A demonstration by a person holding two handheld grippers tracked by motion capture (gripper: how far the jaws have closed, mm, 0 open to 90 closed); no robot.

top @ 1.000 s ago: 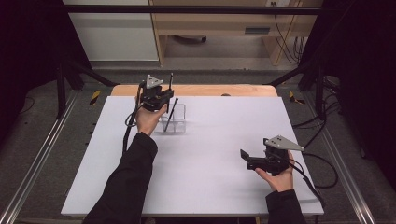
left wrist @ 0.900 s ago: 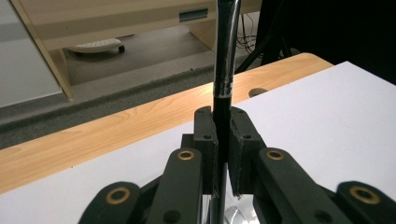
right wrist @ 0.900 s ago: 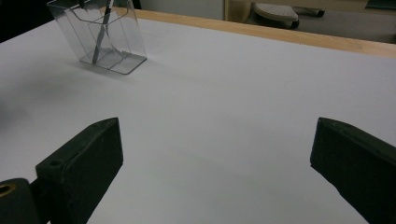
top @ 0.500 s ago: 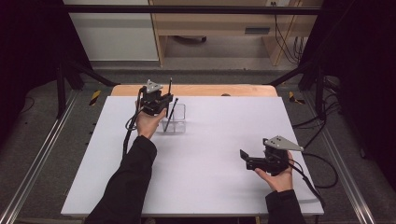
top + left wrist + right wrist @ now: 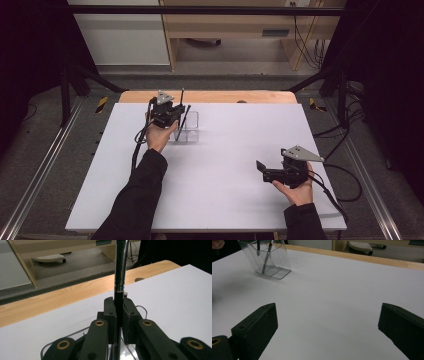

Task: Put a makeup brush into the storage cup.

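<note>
Almost nothing has shifted over the last second: the left gripper (image 5: 119,315) is still clamped on a black pen (image 5: 120,270), held upright over the clear holder (image 5: 189,127). Insertion is judged pending. The right gripper (image 5: 329,322) is kept wide, idle, well apart.

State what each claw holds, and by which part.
Left claw grips a black pen around its barrel, below the metal ring. Right claw is open, holding nothing.

The pen (image 5: 119,277) is glossy black with a thin silver band. The clear plastic holder (image 5: 265,257) stands on a plain white board (image 5: 225,165) edged by light wood table (image 5: 220,96). Both grippers, left (image 5: 167,114) and right (image 5: 272,172), are matte black with brass-coloured rivets and grey top plates.
</note>
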